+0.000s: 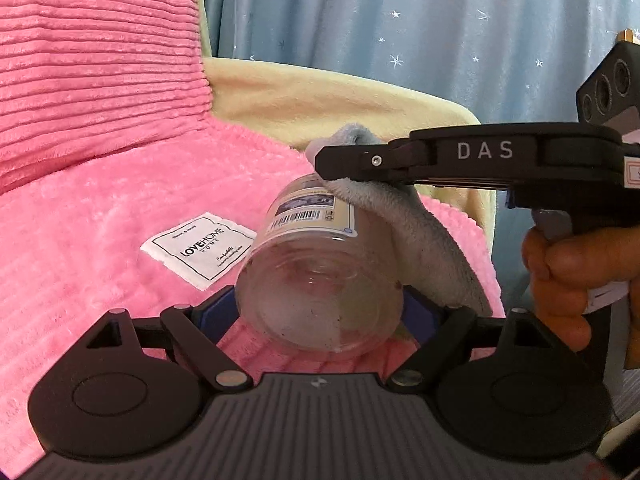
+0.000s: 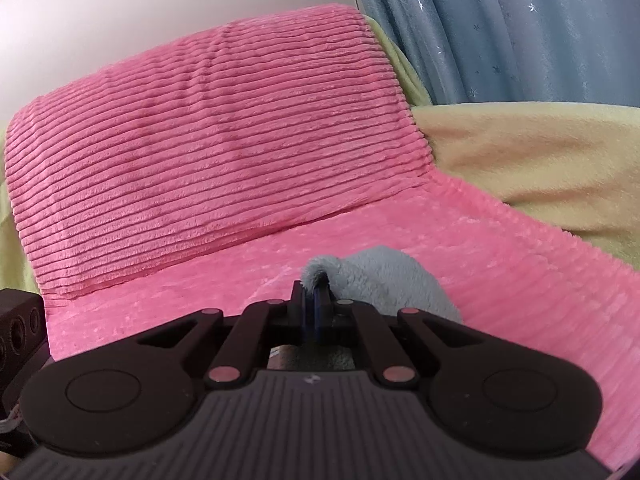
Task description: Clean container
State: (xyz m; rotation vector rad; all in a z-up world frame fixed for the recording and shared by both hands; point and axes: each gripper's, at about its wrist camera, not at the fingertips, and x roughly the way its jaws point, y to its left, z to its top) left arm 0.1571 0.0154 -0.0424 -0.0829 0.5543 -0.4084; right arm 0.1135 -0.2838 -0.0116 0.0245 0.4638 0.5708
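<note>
Jar [image 1: 320, 280] only in left view; grey cloth [image 2: 376, 276] in both.

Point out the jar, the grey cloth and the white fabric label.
jar [image 1: 320, 300]: left wrist view, on its clear base.
grey cloth [image 1: 424, 240]: left wrist view, on the fold draped beside the jar.
white fabric label [image 1: 200, 250]: left wrist view, on its printed middle.

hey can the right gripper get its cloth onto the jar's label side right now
Probably yes: the right gripper, shut on the grey cloth, already has it draped against the jar near the label, with nothing between.
</note>
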